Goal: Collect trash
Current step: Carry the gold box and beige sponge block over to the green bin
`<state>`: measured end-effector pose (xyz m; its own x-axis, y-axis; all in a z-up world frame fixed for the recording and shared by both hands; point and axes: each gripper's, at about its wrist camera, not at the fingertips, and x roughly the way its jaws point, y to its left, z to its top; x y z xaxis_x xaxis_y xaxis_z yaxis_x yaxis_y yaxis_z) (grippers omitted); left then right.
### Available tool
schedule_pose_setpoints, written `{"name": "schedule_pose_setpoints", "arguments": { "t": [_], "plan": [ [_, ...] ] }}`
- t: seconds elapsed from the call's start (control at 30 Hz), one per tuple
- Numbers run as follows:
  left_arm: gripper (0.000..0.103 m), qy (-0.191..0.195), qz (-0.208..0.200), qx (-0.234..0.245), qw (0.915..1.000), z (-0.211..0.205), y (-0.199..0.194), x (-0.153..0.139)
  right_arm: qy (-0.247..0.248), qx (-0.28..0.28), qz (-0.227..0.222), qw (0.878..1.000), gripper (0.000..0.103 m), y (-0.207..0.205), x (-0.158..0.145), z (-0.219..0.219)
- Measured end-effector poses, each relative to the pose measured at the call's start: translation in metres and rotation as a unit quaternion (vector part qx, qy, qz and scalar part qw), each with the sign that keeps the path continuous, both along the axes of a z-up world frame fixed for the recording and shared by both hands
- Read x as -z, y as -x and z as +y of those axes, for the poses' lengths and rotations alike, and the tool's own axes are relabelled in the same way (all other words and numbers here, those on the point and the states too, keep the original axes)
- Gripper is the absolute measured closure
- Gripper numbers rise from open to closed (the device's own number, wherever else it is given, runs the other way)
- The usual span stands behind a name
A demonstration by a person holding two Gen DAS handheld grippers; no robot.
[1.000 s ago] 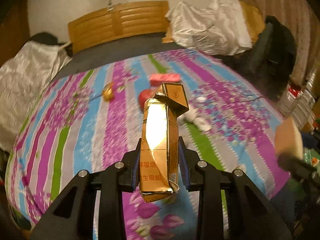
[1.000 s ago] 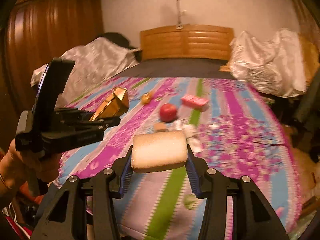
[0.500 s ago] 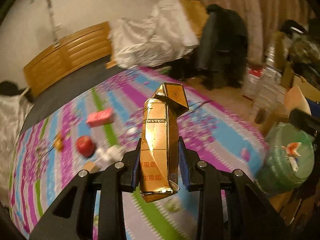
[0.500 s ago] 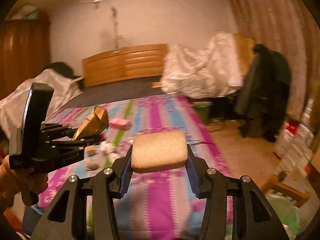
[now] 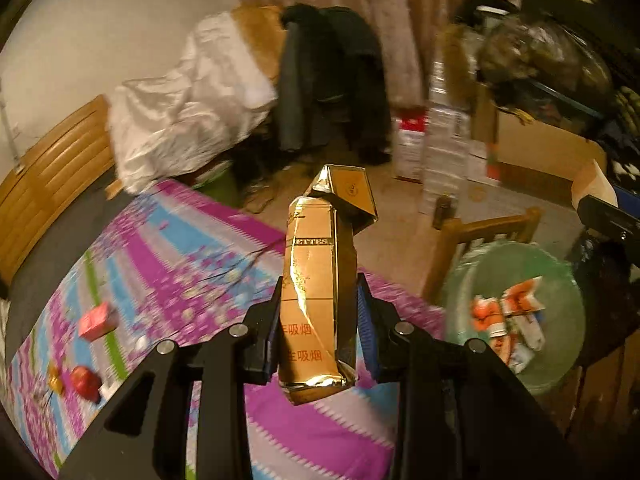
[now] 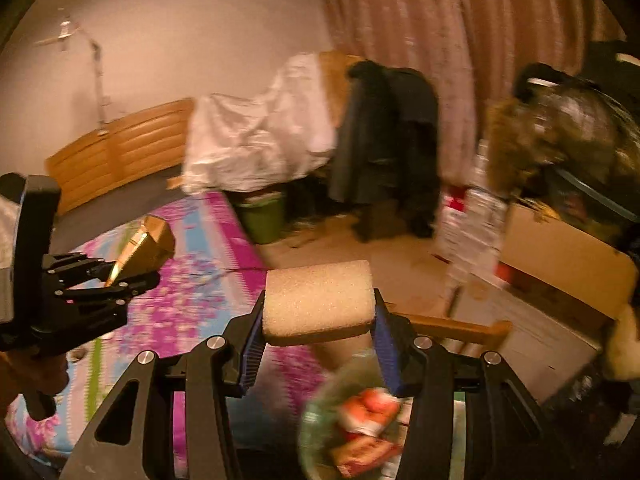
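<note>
Left wrist view: left tongs (image 5: 318,330) clamp the crumpled gold cigarette carton (image 5: 318,292); right tongs (image 6: 318,322) clamp the tan sponge block (image 6: 318,302). Released short, either could miss the green-lined bin (image 5: 516,280).

Both tools (image 5: 318,320) (image 6: 318,344) clamped, raised.

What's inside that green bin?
The green bin holds orange-and-white wrappers. Whatever lies under them is covered, and the view is blurry.
</note>
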<state>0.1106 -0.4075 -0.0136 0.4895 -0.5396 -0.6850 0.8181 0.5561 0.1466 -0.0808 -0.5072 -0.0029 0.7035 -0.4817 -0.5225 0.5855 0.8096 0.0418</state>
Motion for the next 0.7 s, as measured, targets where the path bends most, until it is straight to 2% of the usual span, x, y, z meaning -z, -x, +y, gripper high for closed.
{"name": "schedule_pose_setpoints", "arguments": {
  "t": [0.13, 0.27, 0.43, 0.47, 0.5, 0.6, 0.7],
  "plan": [
    [0.072, -0.007, 0.025, 0.047, 0.9986, -0.04, 0.012, 0.011, 0.009, 0.054, 0.027, 0.998, 0.054, 0.032, 0.012, -0.03],
    [0.072, -0.021, 0.068, 0.106, 0.9919, -0.076, 0.025, 0.028, 0.009, 0.101, 0.057, 0.993, 0.054, 0.056, 0.029, -0.056],
    [0.072, -0.04, 0.117, 0.18, 0.9758, -0.114, 0.053, 0.055, -0.011, 0.136, 0.093, 0.986, 0.054, 0.088, 0.05, -0.077],
    [0.072, -0.048, 0.146, 0.202, 0.9673, -0.122, 0.057, 0.063, -0.018, 0.138, 0.096, 0.986, 0.054, 0.092, 0.053, -0.078],
    [0.072, -0.051, 0.16, 0.213, 0.9626, -0.127, 0.061, 0.068, -0.027, 0.139, 0.099, 0.985, 0.054, 0.096, 0.057, -0.078],
    [0.072, -0.066, 0.176, 0.244, 0.9515, -0.137, 0.075, 0.085, -0.058, 0.129, 0.101, 0.985, 0.054, 0.108, 0.071, -0.081],
    [0.072, -0.078, 0.201, 0.252, 0.9436, -0.14, 0.079, 0.099, -0.075, 0.108, 0.108, 0.985, 0.054, 0.11, 0.084, -0.078]
  ]
}}
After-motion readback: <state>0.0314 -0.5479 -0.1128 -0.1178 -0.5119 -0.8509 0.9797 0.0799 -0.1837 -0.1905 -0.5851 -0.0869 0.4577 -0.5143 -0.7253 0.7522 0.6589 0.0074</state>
